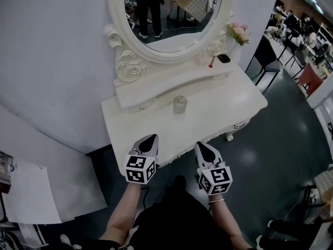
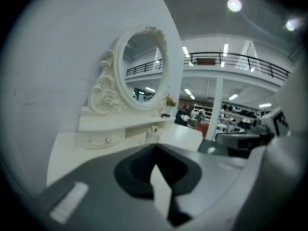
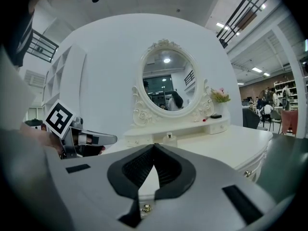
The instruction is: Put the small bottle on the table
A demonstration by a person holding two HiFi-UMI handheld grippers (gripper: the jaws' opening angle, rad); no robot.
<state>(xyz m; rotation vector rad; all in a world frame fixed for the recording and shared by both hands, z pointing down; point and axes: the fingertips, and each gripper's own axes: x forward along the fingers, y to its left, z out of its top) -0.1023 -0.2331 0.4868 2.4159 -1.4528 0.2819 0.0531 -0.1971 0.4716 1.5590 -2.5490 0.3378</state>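
A small clear glass bottle (image 1: 180, 104) stands upright on the white dressing table (image 1: 229, 103), just in front of the drawer shelf. Both grippers hover at the table's front edge, well short of the bottle. My left gripper (image 1: 151, 138) is shut and holds nothing; my right gripper (image 1: 202, 146) is shut too, also with nothing in it. In the left gripper view the bottle (image 2: 154, 129) shows small beyond the closed tips (image 2: 155, 147). From the right gripper view I see the bottle (image 3: 169, 137) ahead of the closed tips (image 3: 154, 146), with the left gripper (image 3: 96, 139) off to the left.
An oval mirror (image 1: 171, 14) in an ornate white frame rises at the back of the table. Pink flowers (image 1: 238, 33), a black object (image 1: 224, 58) and a small red item (image 1: 211, 64) sit on the raised shelf at right. A dark chair (image 1: 268, 56) stands beyond the table's right end.
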